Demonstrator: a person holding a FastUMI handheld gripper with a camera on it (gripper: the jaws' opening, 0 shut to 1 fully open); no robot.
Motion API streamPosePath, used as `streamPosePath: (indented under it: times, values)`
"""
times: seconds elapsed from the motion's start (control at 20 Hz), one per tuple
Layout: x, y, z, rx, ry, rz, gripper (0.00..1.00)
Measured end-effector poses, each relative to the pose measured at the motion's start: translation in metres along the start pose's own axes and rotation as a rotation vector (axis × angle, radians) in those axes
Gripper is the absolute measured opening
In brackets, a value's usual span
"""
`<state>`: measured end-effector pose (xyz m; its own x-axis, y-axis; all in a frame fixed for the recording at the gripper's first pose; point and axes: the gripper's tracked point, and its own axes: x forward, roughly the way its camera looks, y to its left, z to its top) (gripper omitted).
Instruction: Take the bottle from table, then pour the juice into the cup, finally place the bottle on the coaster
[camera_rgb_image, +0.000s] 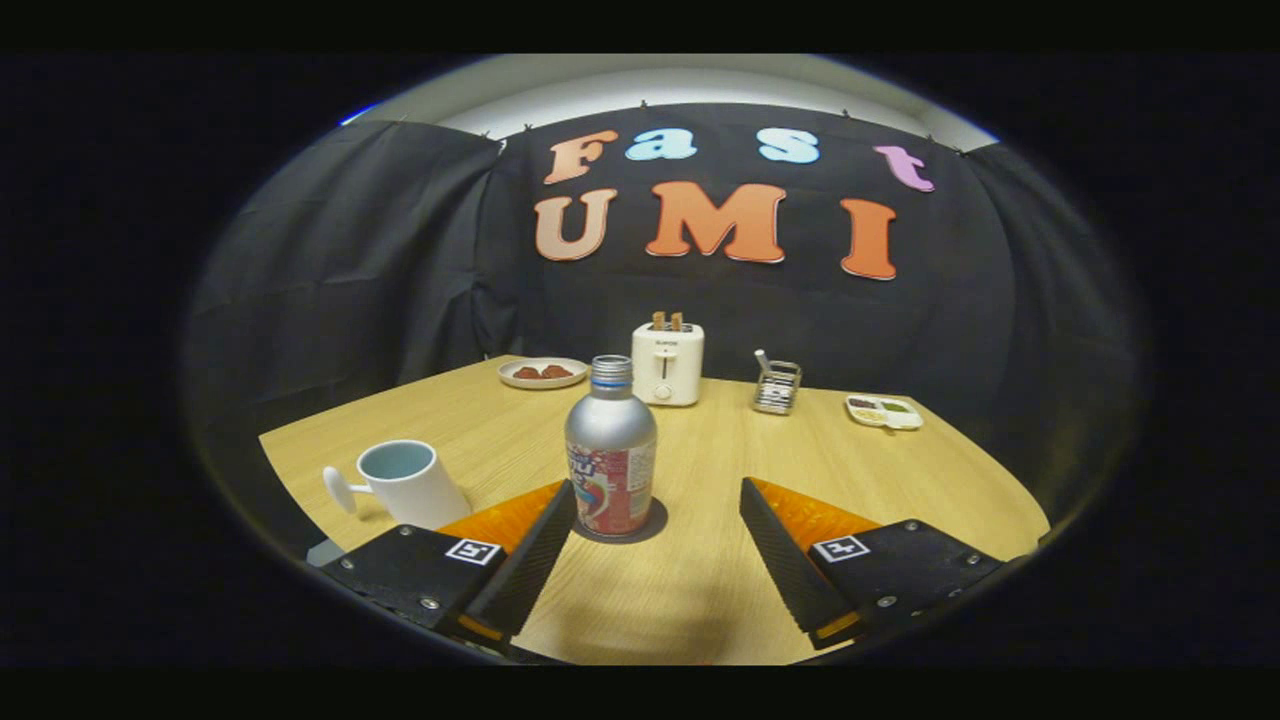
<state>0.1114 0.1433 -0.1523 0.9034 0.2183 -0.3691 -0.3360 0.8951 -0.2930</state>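
Just ahead of the open fingers (657, 492) the bottle (611, 450) is silver with a red-patterned label on a dark coaster (650, 527), the cup (405, 484) beside the left finger white with a pale blue inside, the far toaster (668, 364) white, the tabletop (700, 470) light wood-grain.

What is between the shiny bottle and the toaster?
Nothing: in the gripper view, bare wooden table lies between the silver metal bottle and the white toaster. The open fingers flank the bottle.
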Motion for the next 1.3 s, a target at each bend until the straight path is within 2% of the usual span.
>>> streamPosePath:
  times: [0.4, 0.7, 0.9, 1.3]
  values:
    - [-0.085, -0.053, 0.026, 0.031, -0.086, -0.126, 0.97]
    - [-0.135, -0.08, 0.029, 0.05, -0.127, -0.185, 0.97]
    - [-0.152, -0.095, 0.023, 0.063, -0.119, -0.225, 0.97]
    - [-0.164, -0.098, 0.022, 0.112, -0.144, -0.23, 0.97]
